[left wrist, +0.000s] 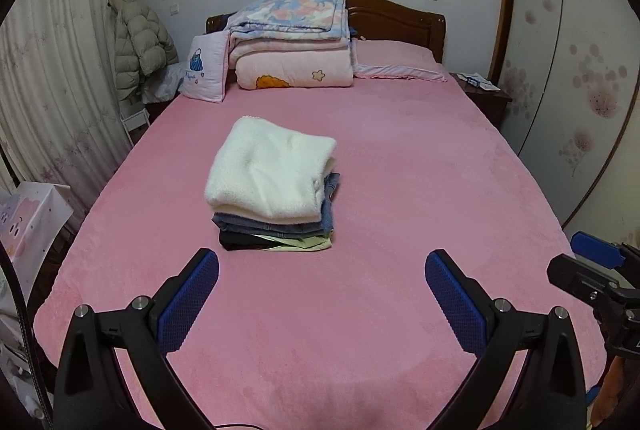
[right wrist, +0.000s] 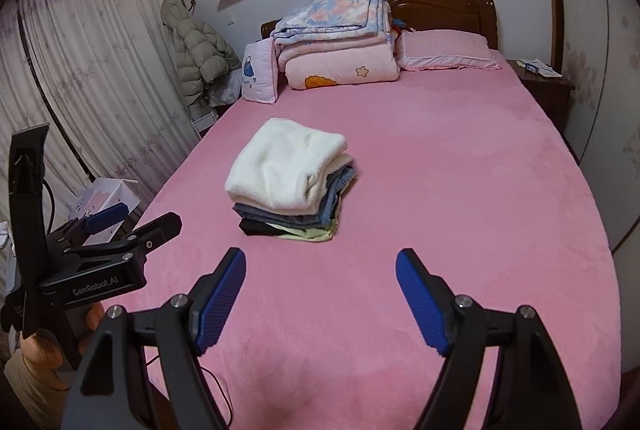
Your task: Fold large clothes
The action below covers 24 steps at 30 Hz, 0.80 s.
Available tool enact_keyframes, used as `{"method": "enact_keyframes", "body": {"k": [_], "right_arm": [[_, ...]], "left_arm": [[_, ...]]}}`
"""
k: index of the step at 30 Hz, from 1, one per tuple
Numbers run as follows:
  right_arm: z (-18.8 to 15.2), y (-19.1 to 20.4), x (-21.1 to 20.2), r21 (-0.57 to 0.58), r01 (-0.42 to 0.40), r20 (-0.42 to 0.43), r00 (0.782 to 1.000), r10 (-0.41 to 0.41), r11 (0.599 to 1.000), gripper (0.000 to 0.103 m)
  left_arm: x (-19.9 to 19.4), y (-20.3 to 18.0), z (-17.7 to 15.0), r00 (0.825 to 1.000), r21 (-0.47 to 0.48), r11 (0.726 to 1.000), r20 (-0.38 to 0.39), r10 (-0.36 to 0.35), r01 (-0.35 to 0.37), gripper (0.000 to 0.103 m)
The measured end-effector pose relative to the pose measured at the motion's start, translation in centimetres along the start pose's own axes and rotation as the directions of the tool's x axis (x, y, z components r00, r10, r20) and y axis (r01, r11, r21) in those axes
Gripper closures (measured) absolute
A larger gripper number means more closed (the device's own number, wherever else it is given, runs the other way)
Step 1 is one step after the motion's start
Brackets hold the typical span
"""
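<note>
A wide bed (left wrist: 420,189) with a pink plush cover fills the room, its dark wooden headboard (left wrist: 400,15) against the far wall. At the head end, toward the left corner, sits a pile of folded quilts (left wrist: 294,41) (a floral one on top, a pink one with a star beneath), and a pink pillow (left wrist: 396,63) lies beside it toward the right corner. A small embroidered cushion (left wrist: 204,67) leans against the quilts on their left side. Off the bed's left edge a pale puffer jacket (left wrist: 138,37) hangs by the curtain.

Near the middle of the bed, somewhat toward its left edge, stands the stack of folded clothes (left wrist: 276,189): a fluffy white garment (left wrist: 268,165) on top, folded denim (left wrist: 280,224) under it, then black and pale green pieces at the bottom.

The left gripper (left wrist: 322,272) hovers over the foot end of the bed, its blue-padded jaws spread wide with nothing between them. The right gripper (right wrist: 320,270) is level with it, just beside it, equally wide apart and holding nothing. Both are short of the stack, not touching it.
</note>
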State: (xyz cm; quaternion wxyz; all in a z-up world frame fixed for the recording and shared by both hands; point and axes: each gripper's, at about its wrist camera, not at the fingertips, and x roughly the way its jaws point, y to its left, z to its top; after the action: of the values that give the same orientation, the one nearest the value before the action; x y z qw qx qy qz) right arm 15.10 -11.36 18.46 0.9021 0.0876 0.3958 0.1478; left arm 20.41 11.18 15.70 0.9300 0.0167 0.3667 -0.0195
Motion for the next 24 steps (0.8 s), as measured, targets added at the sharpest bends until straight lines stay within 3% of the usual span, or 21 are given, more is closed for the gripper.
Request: {"method": "enact_keyframes", "body": {"k": [7, 11, 18, 24], "right_arm": [[-5.1, -1.2, -3.7, 0.001, 0.013, -0.018, 1.000, -0.013, 1.000, 0.025], [-8.8, -1.7, -5.9, -0.004, 0.037, 0.019, 0.999, -0.037, 0.999, 0.025], [-15.4, -1.8, -6.8, 0.026, 0.085, 0.067, 0.994, -0.086, 0.996, 0.025], [-18.6, -1.7, -6.5, 0.037, 0.130, 0.076, 0.988, -0.133, 0.991, 0.025]], "left_arm": [[-4.1, -1.5, -4.2, 1.000, -0.039, 0.999, -0.014, -0.010, 0.009, 0.000], [-5.9, -2.0, -7.6, 1.000, -0.058, 0.998, 0.004, -0.005, 0.005, 0.000], [-5.6, -3.7, -14.0, 1.000, -0.068, 0.997, -0.013, -0.021, 0.020, 0.000], [-4.3, -5.1, -17.7, 0.999, -0.046, 0.999, -0.035, -0.002, 0.000, 0.000]]}}
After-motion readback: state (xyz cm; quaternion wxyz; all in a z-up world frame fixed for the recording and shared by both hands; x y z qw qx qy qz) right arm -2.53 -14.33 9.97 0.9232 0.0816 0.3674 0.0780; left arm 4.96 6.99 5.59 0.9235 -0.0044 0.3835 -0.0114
